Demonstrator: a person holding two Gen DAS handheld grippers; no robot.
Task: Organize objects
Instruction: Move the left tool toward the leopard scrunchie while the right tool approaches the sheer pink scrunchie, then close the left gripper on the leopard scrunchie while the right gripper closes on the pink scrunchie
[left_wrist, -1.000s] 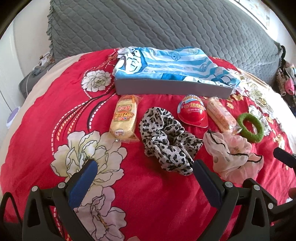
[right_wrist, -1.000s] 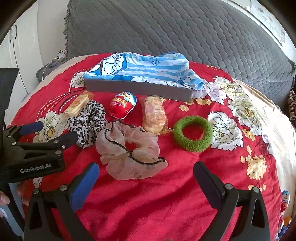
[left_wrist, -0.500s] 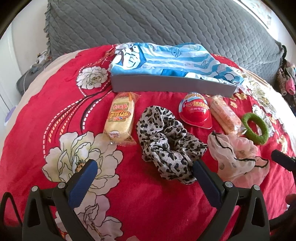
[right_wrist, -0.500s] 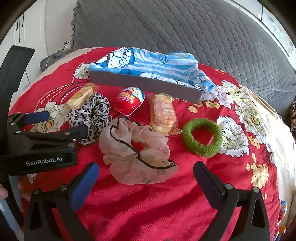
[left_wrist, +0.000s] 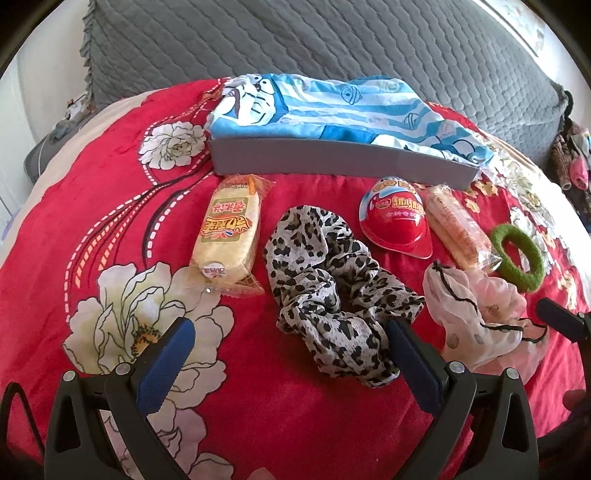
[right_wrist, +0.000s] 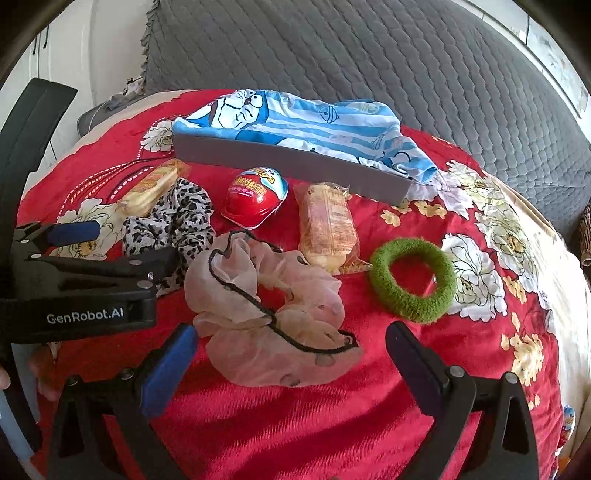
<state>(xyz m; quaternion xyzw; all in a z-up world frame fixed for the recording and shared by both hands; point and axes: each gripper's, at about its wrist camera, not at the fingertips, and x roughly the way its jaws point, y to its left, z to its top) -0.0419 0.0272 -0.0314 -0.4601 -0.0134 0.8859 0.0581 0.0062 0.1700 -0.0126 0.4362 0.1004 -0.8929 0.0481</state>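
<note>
On the red floral bedspread lie a leopard scrunchie (left_wrist: 332, 291) (right_wrist: 173, 225), a pink sheer scrunchie (left_wrist: 480, 317) (right_wrist: 273, 314), a green fuzzy hair ring (left_wrist: 517, 258) (right_wrist: 412, 280), a red egg-shaped toy pack (left_wrist: 395, 221) (right_wrist: 255, 199) and two wrapped snack cakes (left_wrist: 229, 229) (right_wrist: 327, 225). My left gripper (left_wrist: 291, 362) stands open just short of the leopard scrunchie, its right finger at the scrunchie's near edge. My right gripper (right_wrist: 291, 365) is open over the near edge of the pink scrunchie. Neither holds anything.
A grey box (left_wrist: 332, 162) (right_wrist: 295, 162) lined with blue striped cartoon cloth (left_wrist: 332, 107) sits behind the row of objects. A grey quilted headboard (left_wrist: 332, 40) rises behind it. The left gripper's body (right_wrist: 81, 280) fills the left of the right wrist view.
Both grippers have come forward and lower toward the objects: the left toward the leopard scrunchie, the right toward the pink one. Both stayed open; nothing on the bed moved.
</note>
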